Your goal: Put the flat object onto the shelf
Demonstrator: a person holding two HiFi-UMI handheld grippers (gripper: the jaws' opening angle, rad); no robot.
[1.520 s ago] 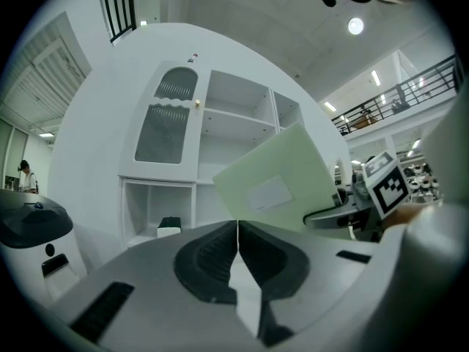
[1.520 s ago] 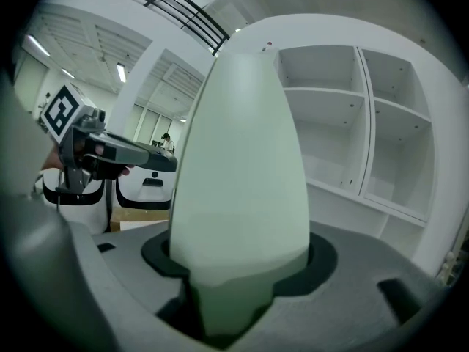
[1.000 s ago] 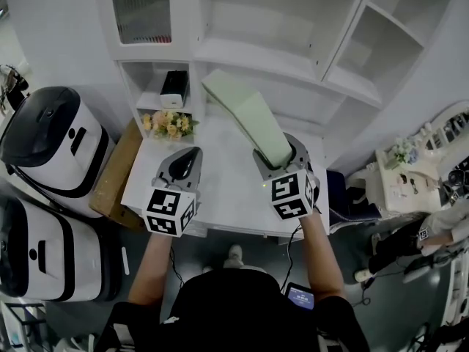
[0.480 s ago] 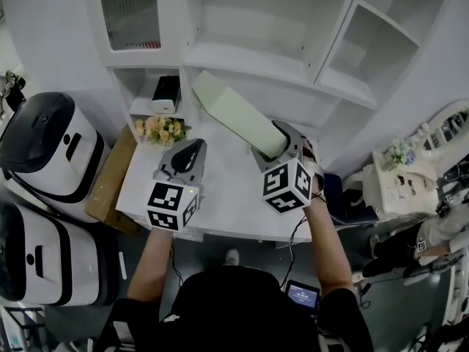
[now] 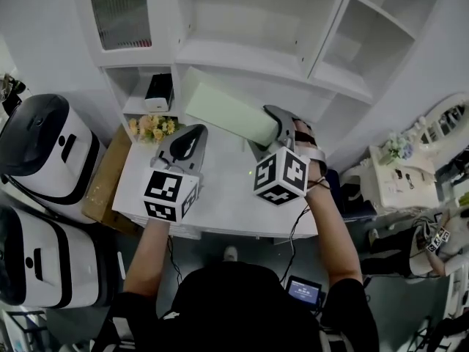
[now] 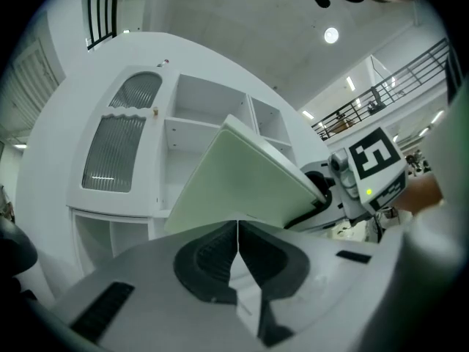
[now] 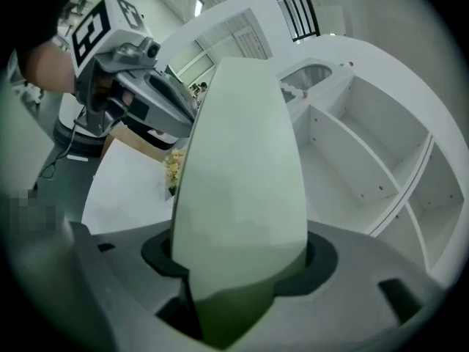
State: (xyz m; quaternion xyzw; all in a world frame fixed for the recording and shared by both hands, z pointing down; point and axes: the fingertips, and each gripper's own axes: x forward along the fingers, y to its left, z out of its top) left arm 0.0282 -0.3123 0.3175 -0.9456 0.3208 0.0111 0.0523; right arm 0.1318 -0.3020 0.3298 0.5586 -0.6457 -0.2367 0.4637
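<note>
The flat object is a pale green slab [image 5: 223, 114] [image 6: 242, 185] [image 7: 238, 174]. My right gripper [image 5: 272, 134] [image 7: 234, 270] is shut on its near end and holds it in the air. Its far end reaches up and to the left, in front of the white shelf unit [image 5: 242, 50]. My left gripper [image 5: 187, 139] [image 6: 237, 229] is shut with nothing in it, just left of the slab and a little below it, over the white table [image 5: 220, 189]. The shelf compartments [image 7: 352, 160] behind the slab hold nothing that I can see.
A bunch of flowers [image 5: 150, 127] stands at the table's back left corner. A small black-and-white device [image 5: 155, 90] sits in the low cubby above them. Two large white-and-black appliances [image 5: 44, 145] stand on the floor to the left, beside a brown board [image 5: 102, 174].
The right gripper has risen and rolled, so the slab now lies flatter and points more to the left, nearer the shelf. The left gripper has also risen slightly, still shut.
</note>
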